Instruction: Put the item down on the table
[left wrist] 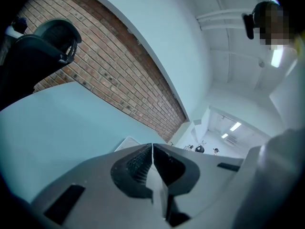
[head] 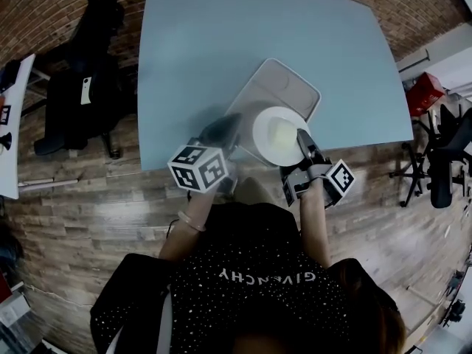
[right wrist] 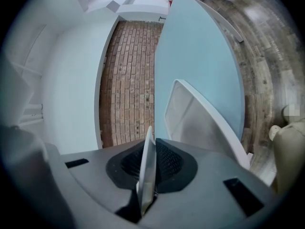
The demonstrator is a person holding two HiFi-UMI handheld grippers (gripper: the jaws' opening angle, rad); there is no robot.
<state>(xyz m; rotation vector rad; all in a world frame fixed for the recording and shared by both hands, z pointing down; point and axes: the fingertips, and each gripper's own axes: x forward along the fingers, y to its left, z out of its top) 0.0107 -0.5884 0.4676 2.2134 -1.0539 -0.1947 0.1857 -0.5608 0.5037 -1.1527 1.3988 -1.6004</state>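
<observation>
A round white plate (head: 276,135) hangs over the near end of a pale grey tray (head: 284,83) at the front edge of the blue table (head: 206,50). My right gripper (head: 302,140) is shut on the plate's right rim. In the right gripper view the plate (right wrist: 147,171) stands edge-on between the jaws, with the tray (right wrist: 200,123) just to its right. My left gripper (head: 225,133) is shut at the tray's near-left edge; in the left gripper view a thin white rim (left wrist: 155,180) sits between its closed jaws and a tray corner (left wrist: 127,142) shows beyond. Whether the tray rests flat is unclear.
A black office chair (head: 81,80) stands left of the table, with a white desk (head: 11,124) further left. A red object (head: 424,94) and dark chairs (head: 442,153) are at the right. A brick wall (left wrist: 109,66) runs behind the table. The floor is wood planks.
</observation>
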